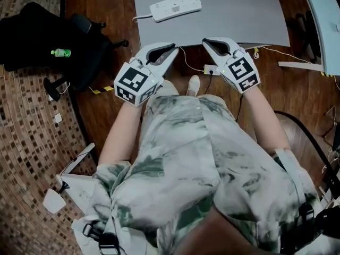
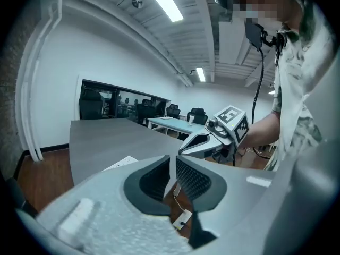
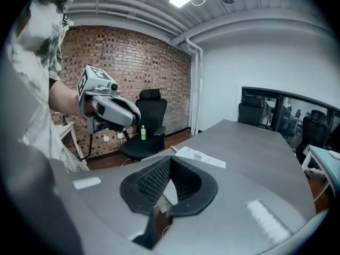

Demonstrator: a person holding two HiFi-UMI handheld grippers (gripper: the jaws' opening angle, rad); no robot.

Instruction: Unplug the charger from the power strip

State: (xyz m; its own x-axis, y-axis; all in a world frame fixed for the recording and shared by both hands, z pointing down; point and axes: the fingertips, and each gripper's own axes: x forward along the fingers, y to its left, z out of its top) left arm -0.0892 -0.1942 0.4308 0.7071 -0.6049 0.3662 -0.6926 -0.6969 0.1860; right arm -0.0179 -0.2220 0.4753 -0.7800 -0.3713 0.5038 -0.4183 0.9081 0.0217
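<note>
The white power strip (image 1: 175,7) lies flat on the grey table (image 1: 255,20), far side from me, its cord leaving at the left end. I see no charger standing in its sockets. A small white block (image 1: 211,69) with a thin cable lies on the wooden floor under the table's near edge. My left gripper (image 1: 174,48) hovers at that edge, jaws a narrow slit apart, nothing between them. My right gripper (image 1: 205,41) hangs beside it, tips together and empty. In the right gripper view the strip (image 3: 202,156) lies beyond the jaws (image 3: 169,161).
A black office chair (image 1: 79,41) with a green bottle (image 1: 61,52) on its seat stands at the left on the floor. A pale blue table (image 1: 324,15) is at the far right. Cables trail over the floor near my feet (image 1: 194,84).
</note>
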